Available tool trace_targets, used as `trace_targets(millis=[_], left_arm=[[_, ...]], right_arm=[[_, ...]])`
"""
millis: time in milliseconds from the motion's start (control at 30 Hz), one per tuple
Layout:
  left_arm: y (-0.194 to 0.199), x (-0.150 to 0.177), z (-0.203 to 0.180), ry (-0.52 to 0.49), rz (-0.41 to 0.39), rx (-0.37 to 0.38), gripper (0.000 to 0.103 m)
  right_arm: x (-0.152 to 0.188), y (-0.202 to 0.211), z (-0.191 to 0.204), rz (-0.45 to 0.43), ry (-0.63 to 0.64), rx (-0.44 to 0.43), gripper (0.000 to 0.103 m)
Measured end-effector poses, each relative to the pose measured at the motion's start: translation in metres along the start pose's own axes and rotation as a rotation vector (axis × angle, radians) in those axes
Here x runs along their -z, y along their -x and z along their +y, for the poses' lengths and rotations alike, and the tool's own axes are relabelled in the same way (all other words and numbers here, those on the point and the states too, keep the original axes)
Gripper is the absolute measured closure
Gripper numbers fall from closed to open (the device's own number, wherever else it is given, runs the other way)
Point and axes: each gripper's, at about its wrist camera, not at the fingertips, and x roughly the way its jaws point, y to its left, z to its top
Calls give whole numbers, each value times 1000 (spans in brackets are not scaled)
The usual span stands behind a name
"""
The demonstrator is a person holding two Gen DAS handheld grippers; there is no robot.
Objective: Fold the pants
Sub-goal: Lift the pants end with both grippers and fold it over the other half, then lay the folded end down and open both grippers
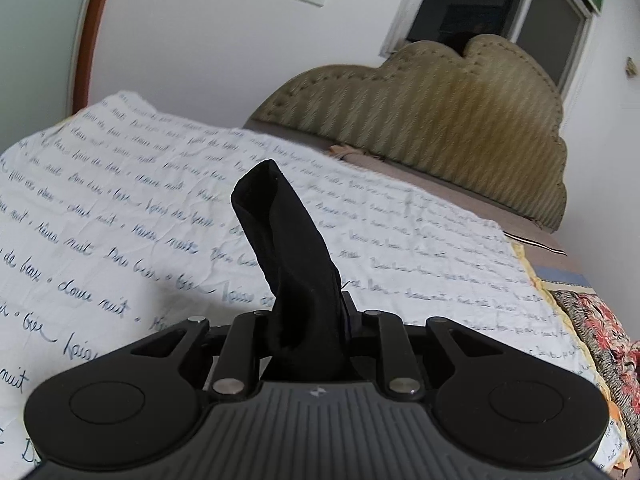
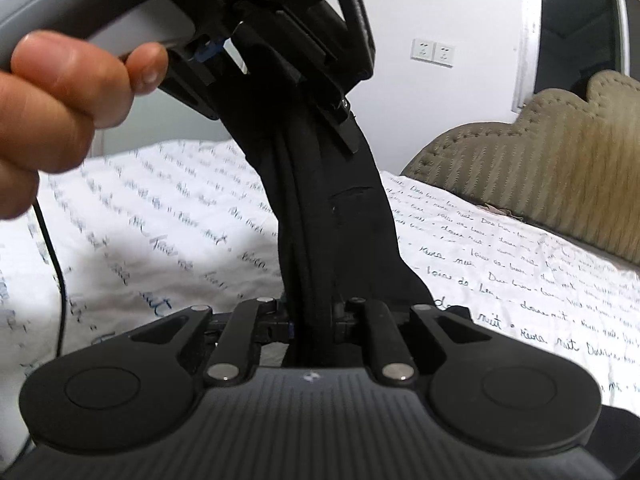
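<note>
Black fabric, the pants (image 2: 332, 216), was seen bunched and lifted off the bed (image 1: 120, 216), which was covered by a white sheet printed with blue handwriting. No neat fold could be made out in either view; the garment was gathered into a rope-like strand stretched between the two tools, so the task was judged to be at an early stage, with the cloth taken up but not yet laid flat or doubled over. Spreading, aligning the legs and folding were judged to be left.

The left claw (image 1: 308, 312) was seen closed narrowly on an end of the pants, a short tail of cloth standing up beyond its tips. In the right wrist view the same tool appeared at the top, held by a hand (image 2: 60, 92), with the fabric hanging down from it. The right claw (image 2: 314, 316) was seen pinched tight on the lower part of that strand, its jaws nearly together with the cloth pressed between them. An upholstered headboard (image 1: 460, 120) was visible behind the bed.
</note>
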Motion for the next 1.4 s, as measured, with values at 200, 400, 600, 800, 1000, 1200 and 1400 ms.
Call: trace_targets(millis=[200, 400, 600, 800, 1000, 1200, 1400], left_arm=[[2, 3, -47, -82, -13, 34, 82], [-6, 12, -95, -152, 7, 90, 82], [-26, 27, -141, -222, 49, 148, 82], [-55, 52, -182, -314, 126, 195, 82], [-80, 82, -215, -409, 191, 227, 82], [-94, 102, -238, -468, 236, 256, 82], [-106, 120, -257, -509, 271, 296, 82]], right_arm=[[2, 27, -27, -43, -73, 23, 90], [14, 54, -61, -67, -156, 66, 90], [33, 78, -97, -64, -238, 115, 90], [61, 94, -135, -47, -404, 108, 90], [90, 102, -160, -29, -548, 98, 90], [111, 108, -174, -27, -670, 85, 90], [127, 117, -184, -29, -734, 97, 90]])
